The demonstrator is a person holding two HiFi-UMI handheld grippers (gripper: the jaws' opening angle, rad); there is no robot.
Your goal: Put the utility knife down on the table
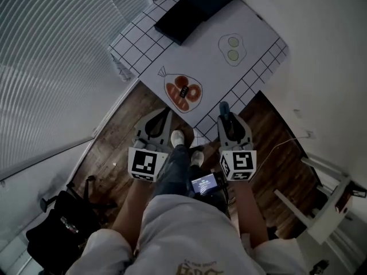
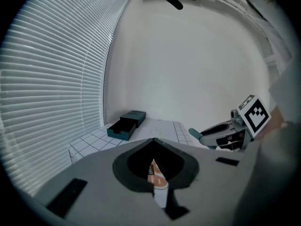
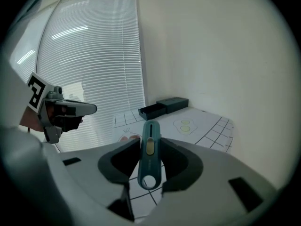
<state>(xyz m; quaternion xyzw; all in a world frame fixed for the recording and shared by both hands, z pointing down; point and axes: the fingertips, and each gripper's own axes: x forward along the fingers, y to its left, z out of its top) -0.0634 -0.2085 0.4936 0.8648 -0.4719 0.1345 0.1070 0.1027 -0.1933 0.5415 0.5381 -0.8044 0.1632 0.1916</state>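
A teal utility knife (image 3: 149,154) with a yellow slider is clamped lengthwise between the jaws of my right gripper (image 3: 149,139), and its nose sticks out past the fingertips. In the head view the right gripper (image 1: 225,117) hangs over the near edge of the table (image 1: 252,22), with the utility knife (image 1: 223,107) pointing at the checked border. My left gripper (image 1: 166,112) hovers beside it at the table's near corner, shut with nothing in it. In the left gripper view its jaw tips (image 2: 153,140) meet, and the right gripper (image 2: 221,134) shows to the right.
A dark open box (image 1: 198,7) lies at the table's far end. The white cloth carries a steak drawing (image 1: 183,91) and a drawing of green slices (image 1: 232,47). Window blinds (image 1: 51,67) stand at the left, a black bag (image 1: 63,222) lies on the wood floor, and white furniture (image 1: 327,205) stands at the right.
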